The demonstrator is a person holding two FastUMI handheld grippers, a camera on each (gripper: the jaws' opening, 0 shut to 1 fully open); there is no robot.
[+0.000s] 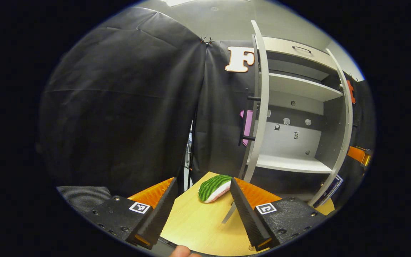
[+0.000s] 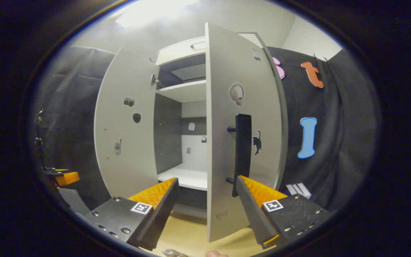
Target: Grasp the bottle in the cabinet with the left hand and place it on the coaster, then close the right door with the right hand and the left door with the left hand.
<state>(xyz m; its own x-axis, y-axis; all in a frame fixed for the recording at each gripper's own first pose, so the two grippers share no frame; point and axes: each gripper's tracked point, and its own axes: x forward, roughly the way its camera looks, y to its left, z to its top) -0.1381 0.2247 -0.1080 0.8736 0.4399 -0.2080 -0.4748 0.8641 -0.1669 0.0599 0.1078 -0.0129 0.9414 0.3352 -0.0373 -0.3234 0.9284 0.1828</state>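
In the left gripper view the left gripper (image 1: pixel 202 207) hangs with jaws open and empty above the counter (image 1: pixel 198 225); a watermelon slice (image 1: pixel 214 187) lies just beyond. The cabinet (image 1: pixel 294 107) fills the right. In the right gripper view the right gripper (image 2: pixel 207 207) has open jaws straddling the right door (image 2: pixel 227 142) edge at centre; the left door (image 2: pixel 127 125) stands open.
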